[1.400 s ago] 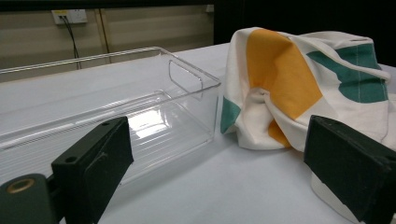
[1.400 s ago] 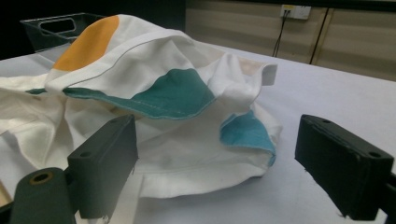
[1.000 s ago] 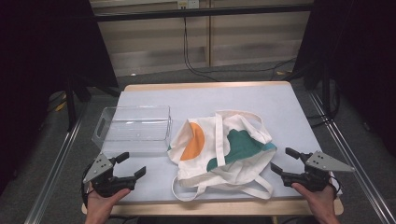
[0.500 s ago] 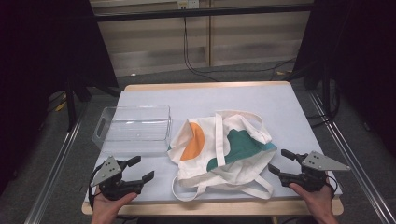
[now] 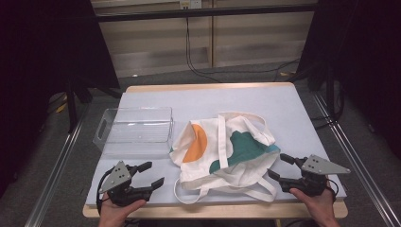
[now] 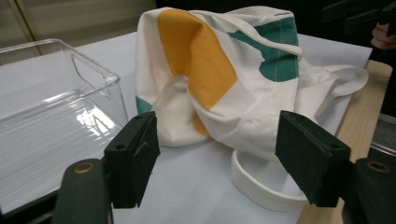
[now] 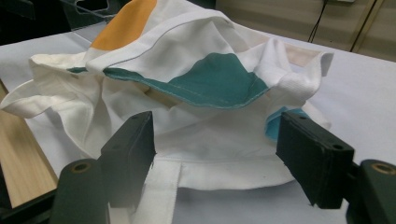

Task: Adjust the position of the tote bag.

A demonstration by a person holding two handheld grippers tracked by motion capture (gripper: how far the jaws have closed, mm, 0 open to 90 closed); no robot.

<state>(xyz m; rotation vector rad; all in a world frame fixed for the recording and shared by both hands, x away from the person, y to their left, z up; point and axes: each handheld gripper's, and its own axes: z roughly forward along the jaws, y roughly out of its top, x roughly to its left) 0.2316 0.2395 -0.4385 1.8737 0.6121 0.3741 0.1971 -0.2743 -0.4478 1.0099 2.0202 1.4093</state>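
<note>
A cream tote bag (image 5: pixel 226 151) printed with orange and teal patches is seen lying crumpled on the pale worktop (image 5: pixel 283 109), in the near half and slightly right of centre. Its handles are spread loosely: one strap loop (image 5: pixel 189 191) is laid on the worktop toward the near edge, and further straps are draped across the top of the bag. A clear plastic bin (image 5: pixel 135 128) is placed to the left of the bag, just beside it; whether the two touch cannot be told.

The left tool (image 5: pixel 152 174) is held in a hand (image 5: pixel 118 213) at the near left corner of the worktop, pointed toward the bag. Its jaws have just been closing, yet they are seen standing apart, with nothing pressed between the pads. In the left gripper view, the bag's orange patch (image 6: pixel 201 60) and the strap loop (image 6: pixel 261 186) are framed between the jaws but lie beyond them, untouched.

The right tool (image 5: pixel 280 166) is held in the other hand (image 5: pixel 318 205) at the near right corner, directed at the bag's right side. Its jaws have been closing slightly and are also seen apart. In the right gripper view, the bag's white lower fabric (image 7: pixel 215 144) is located between and just ahead of the pads; contact is not shown.
</note>
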